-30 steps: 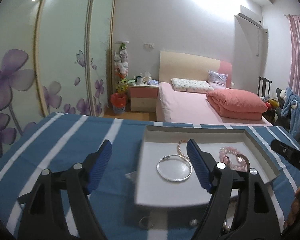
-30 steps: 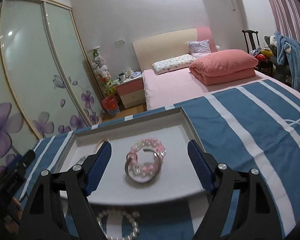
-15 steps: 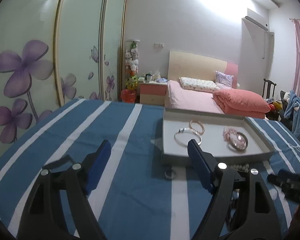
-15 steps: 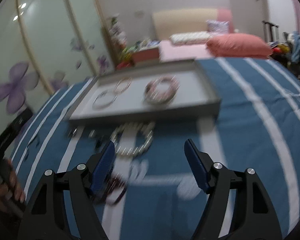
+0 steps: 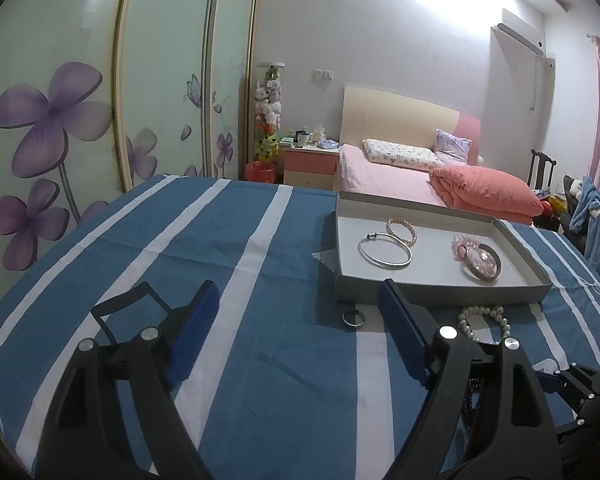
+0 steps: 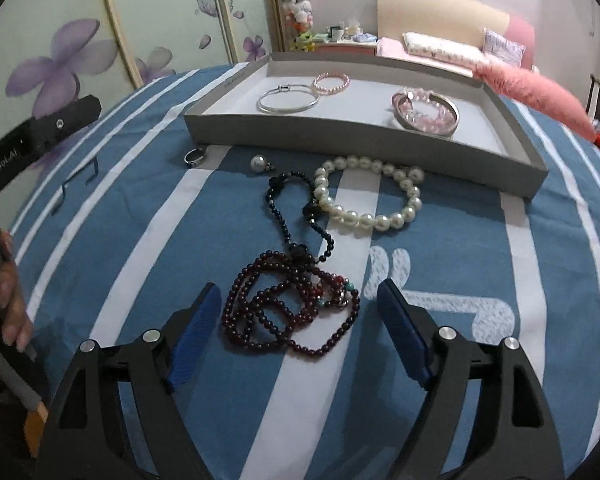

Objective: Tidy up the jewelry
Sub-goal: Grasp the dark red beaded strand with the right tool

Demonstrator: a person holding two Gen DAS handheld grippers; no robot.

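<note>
A grey tray on the blue striped cloth holds a silver bangle, a pink bead bracelet and pink beads with a metal bangle. In front of it lie a ring, a pearl pendant, a white pearl bracelet, a black bead string and a dark red bead necklace. My right gripper hangs just above the red necklace, jaws opening, pads clear of it. My left gripper is over bare cloth left of the tray, jaws opening, empty.
The ring and pearl bracelet lie beside the left gripper's right finger. A thin black angular outline marks the cloth. A hand holds the left gripper's handle. A wardrobe, a pink bed and a nightstand stand beyond the cloth.
Both grippers pulled back from over the tray. The right one tipped downward and now hovers over the loose beads. The left one ended over bare cloth left of the tray.
</note>
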